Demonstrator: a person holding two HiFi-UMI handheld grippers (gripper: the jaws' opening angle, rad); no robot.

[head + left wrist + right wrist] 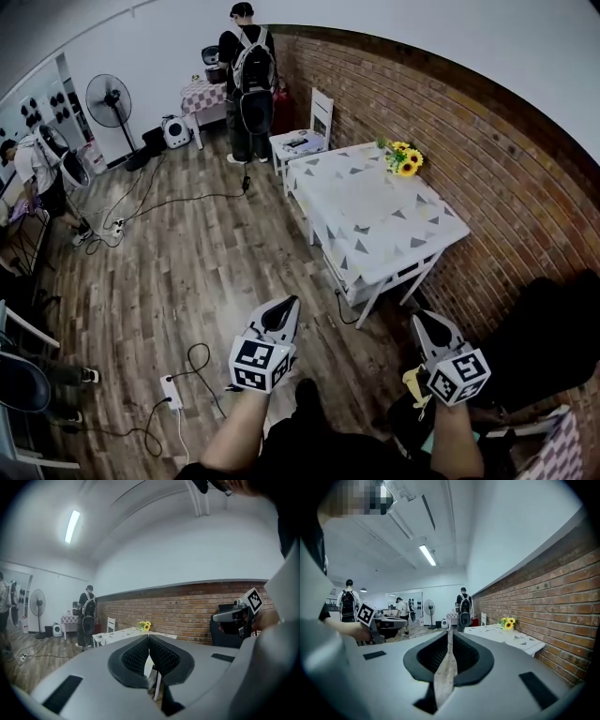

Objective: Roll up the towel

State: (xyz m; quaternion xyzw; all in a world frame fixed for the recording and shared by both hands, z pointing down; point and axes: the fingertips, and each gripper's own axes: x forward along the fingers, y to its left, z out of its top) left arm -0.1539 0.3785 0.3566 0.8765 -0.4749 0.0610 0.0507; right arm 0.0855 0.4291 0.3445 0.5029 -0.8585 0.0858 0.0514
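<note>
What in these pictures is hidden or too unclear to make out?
- Towel: none can be picked out in any view.
- Things on the white chair: head view, too small.
- Hands of the person with the backpack: head view, hidden by their own back.
- Dark shape by the brick wall: head view, too dark, cut off by the edge.

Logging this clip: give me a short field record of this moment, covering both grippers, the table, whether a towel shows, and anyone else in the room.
left gripper: fingers together, nothing between them
right gripper: fingers a slit apart, nothing between them
table: under a triangle-patterned cloth, beside the brick wall, ahead of both grippers, untouched
sunflowers: on the table's far corner, wall side
towel: none that can be told apart from the cloth
others: person with backpack beyond the table, back turned
</note>
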